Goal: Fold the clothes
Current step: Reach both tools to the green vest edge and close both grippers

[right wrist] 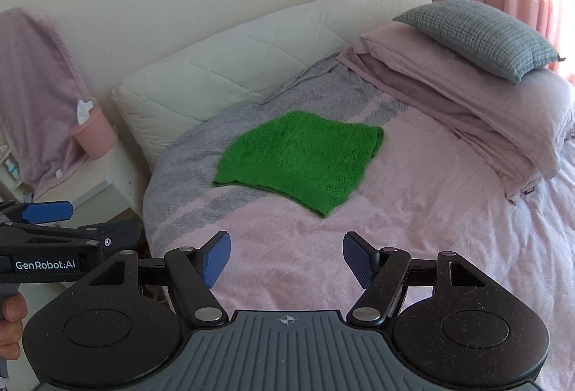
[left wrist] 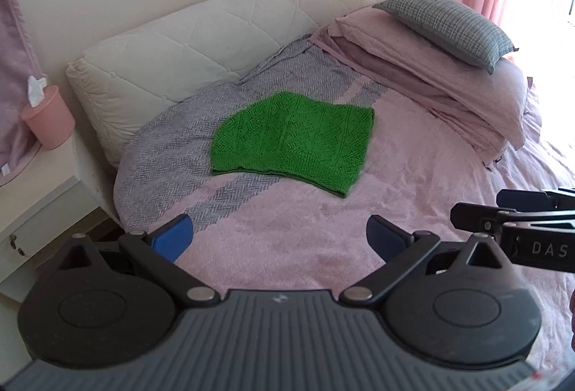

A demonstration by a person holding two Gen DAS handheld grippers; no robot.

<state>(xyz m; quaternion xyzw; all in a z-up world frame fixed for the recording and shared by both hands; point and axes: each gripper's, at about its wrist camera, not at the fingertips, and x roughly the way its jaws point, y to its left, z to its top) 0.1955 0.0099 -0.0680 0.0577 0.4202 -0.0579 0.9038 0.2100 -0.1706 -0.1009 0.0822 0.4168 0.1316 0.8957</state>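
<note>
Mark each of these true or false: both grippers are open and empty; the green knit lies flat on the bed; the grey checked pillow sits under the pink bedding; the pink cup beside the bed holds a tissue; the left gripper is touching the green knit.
1. Both grippers are open and empty. True: the left gripper and the right gripper have their jaws spread with nothing between.
2. The green knit lies flat on the bed. True.
3. The grey checked pillow sits under the pink bedding. False: it rests on top.
4. The pink cup holds a tissue. True.
5. The left gripper touches the knit. False: it is apart from it.
</note>
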